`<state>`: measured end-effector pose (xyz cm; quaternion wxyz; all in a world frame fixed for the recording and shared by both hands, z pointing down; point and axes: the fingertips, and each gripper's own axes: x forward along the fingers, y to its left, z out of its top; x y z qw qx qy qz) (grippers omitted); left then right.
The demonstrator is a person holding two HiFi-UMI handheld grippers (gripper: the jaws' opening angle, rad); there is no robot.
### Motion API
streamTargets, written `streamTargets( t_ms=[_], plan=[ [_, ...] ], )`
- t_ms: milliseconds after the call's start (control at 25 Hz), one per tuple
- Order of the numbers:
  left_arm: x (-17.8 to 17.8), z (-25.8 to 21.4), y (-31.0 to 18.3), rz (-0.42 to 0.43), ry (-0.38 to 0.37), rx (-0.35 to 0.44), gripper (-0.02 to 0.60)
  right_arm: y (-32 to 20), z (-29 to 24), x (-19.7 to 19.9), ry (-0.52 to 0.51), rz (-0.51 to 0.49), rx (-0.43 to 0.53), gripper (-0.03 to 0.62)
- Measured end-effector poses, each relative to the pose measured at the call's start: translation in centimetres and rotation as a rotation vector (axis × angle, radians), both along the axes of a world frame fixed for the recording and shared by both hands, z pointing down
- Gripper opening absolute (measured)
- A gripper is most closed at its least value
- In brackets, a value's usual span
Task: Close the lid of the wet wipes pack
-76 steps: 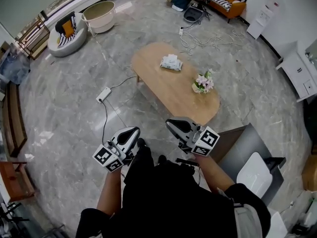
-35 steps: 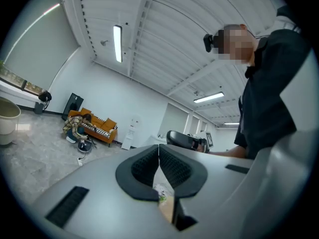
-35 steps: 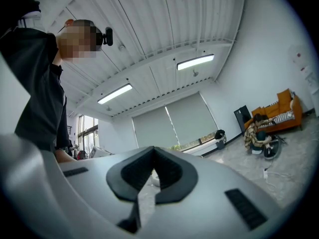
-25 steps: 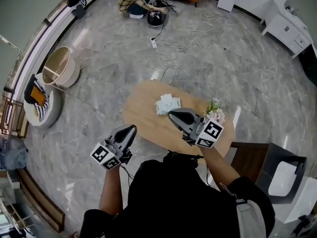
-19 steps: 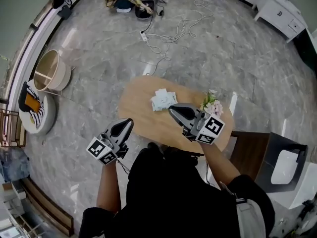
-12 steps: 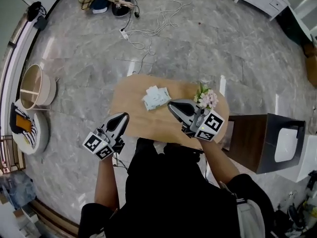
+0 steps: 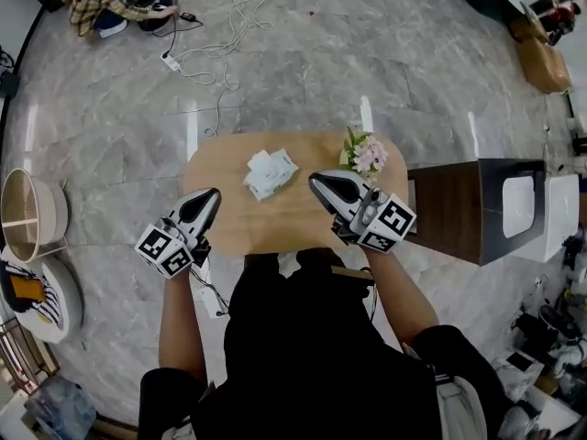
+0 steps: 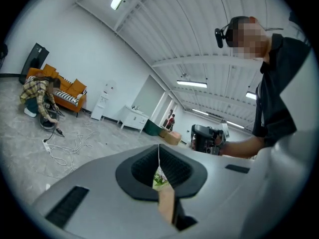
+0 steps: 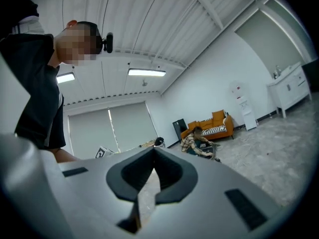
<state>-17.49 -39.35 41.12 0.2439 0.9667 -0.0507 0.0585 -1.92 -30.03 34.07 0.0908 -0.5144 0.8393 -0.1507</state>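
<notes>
— Closer now: the wooden table (image 7: 220, 223) lies right below both grippers, where a moment ago it sat further ahead.

— And the wet wipes pack?

— The wet wipes pack (image 7: 270, 172) lies on the tabletop, between the two gripper tips and a little beyond them, left of the flower bunch (image 7: 365, 154). Neither gripper touches it.

— Jaws?

— The left gripper (image 7: 213, 193) has its jaws pressed together on nothing. The right gripper (image 7: 316, 180) is the same, tips meeting with nothing between.

— Lid open or down?

— Too small from the head view to tell.
</notes>
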Motion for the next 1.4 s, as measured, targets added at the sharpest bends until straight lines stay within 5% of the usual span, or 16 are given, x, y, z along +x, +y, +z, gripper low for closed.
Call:
streamTargets(
  t_ms=[400, 920, 1040, 1400],
  plan=[
    [2.4, 9.7, -4.6, 0.084, -0.055, -0.076, 0.018, -1.8, 8.6, 4.2, 0.014, 0.146, -0.134, 0.012],
    [5.1, 27.6, -7.1, 0.064, -0.217, -0.245, 0.020, -3.8, 24.3, 7.5, -0.060, 0.113, -0.264, 0.032],
    [5.6, 31.0, -6.9, 0.053, -0.251, -0.293, 0.087, -3.5, 27.2, 8.0, -0.074, 0.099, -0.293, 0.032],
    [7.6, 39.2, -7.5, 0.021, -0.327, -0.420, 0.089, -4.4, 33.3, 9.7, -0.117, 0.086, -0.334, 0.032]
  ],
)
